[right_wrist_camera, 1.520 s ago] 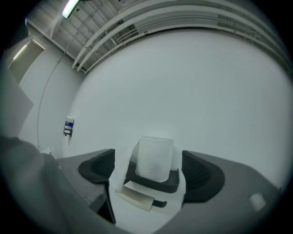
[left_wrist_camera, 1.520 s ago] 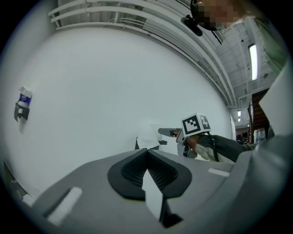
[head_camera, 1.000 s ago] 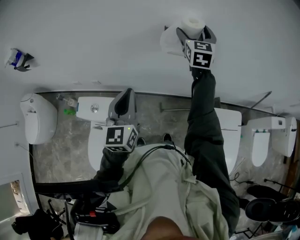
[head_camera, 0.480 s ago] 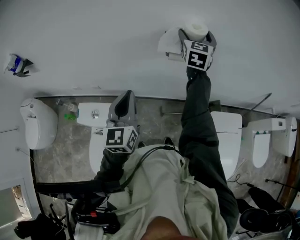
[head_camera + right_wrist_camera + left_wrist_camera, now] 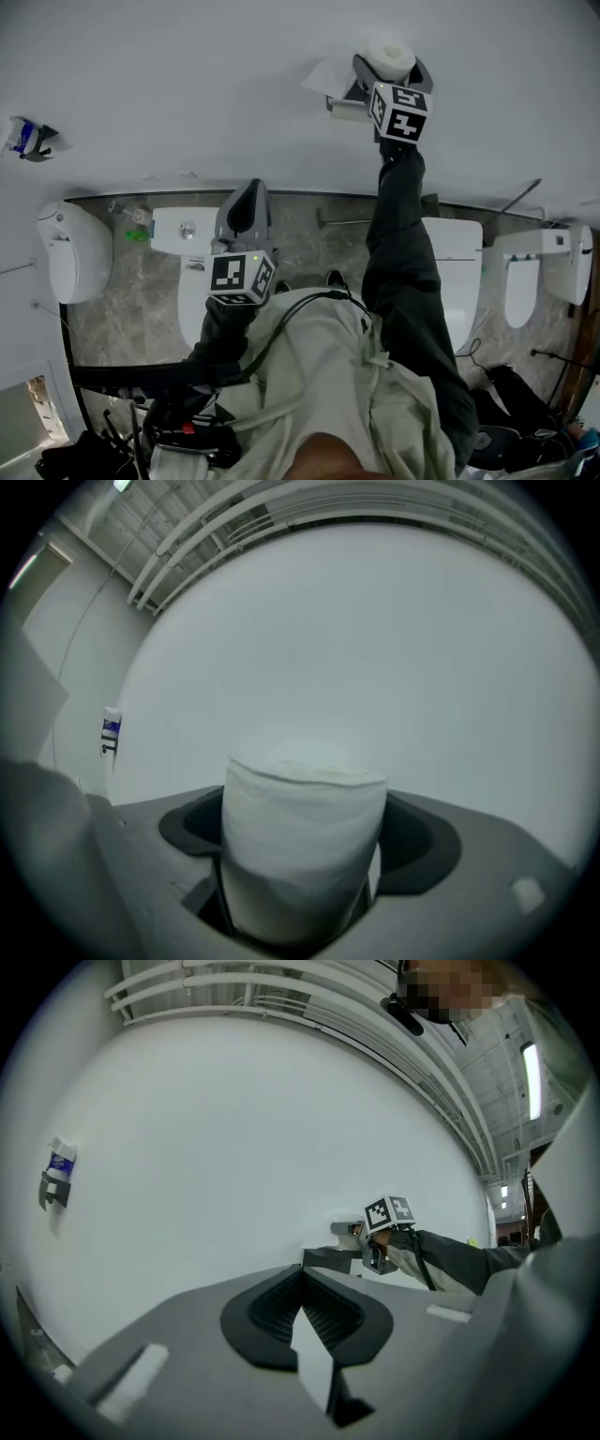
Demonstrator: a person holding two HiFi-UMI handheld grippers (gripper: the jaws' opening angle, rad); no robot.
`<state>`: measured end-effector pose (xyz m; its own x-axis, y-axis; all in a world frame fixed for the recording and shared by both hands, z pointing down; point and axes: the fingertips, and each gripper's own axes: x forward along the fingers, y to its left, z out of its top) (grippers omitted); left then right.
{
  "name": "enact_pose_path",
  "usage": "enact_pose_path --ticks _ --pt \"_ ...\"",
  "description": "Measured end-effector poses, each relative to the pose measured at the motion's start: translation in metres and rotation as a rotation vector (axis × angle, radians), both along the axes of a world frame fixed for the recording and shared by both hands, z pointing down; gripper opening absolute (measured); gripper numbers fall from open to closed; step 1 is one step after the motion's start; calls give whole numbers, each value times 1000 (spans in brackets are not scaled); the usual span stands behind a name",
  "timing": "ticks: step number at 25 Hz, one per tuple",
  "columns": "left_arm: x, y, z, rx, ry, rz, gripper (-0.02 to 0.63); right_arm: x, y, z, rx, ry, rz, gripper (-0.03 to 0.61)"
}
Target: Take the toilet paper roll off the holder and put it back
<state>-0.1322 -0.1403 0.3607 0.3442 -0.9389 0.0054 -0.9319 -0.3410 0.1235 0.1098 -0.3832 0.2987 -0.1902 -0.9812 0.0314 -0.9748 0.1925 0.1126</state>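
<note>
The left hand-held gripper (image 5: 247, 192) is hanging low in front of the person. Its jaws are pressed together on nothing, likely because this job is needing only one hand. Further right, the metal holder (image 5: 343, 105) is sticking out from the white wall (image 5: 187, 84). The right hand-held gripper (image 5: 389, 66) is pinching the toilet paper roll (image 5: 387, 54) by its sides, just beside the holder, probably so its hole can slide onto the bar.
</note>
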Motion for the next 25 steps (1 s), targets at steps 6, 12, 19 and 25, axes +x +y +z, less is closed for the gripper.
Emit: enact_pose_path --ticks 6,12,19,25 --pt "-1 0 -1 0 2 -12 6 0 31 -34 128 -95 -31 466" --pt "8 6 4 -9 7 -8 7 -5 85 -56 178 -90 -78 466" --pt "25 7 10 -21 15 26 6 -7 144 -48 193 -120 -110 466" --pt "45 7 19 -51 21 87 6 10 194 -22 145 -143 -75 466"
